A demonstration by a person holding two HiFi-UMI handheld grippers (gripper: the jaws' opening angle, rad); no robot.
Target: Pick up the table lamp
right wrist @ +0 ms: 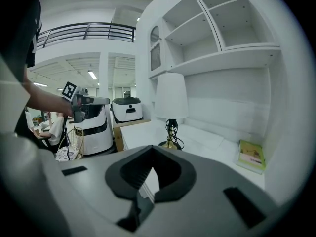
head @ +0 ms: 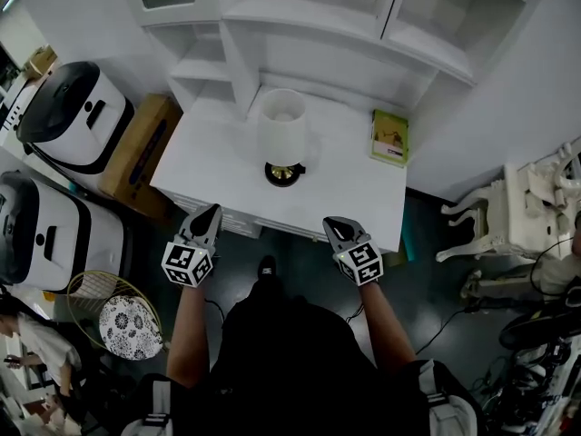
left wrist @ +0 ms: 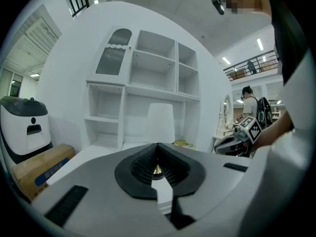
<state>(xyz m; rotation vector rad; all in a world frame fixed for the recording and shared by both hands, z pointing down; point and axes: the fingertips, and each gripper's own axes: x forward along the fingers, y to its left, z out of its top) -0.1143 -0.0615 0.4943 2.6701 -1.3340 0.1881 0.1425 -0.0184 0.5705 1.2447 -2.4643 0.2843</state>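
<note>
Your left gripper (head: 209, 214) and right gripper (head: 338, 227) both sit closed and empty at the near edge of the white wooden table (head: 204, 166). The white-shaded, brass-based table lamp (head: 282, 134) stands mid-table. Reach in without opening the jaws and you'll likely topple it or snag its black cord (right wrist: 173, 132).

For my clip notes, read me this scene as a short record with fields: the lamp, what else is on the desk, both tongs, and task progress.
lamp: table lamp, upright, white shade, brass-coloured base, mid-desk
surface: white desk under open shelves
other item: green book, flat at the desk's right rear, apart from the lamp
left tongs: shut, empty, at the desk's front edge
right tongs: shut, empty, at the desk's front edge
progress: lamp not yet touched
</note>
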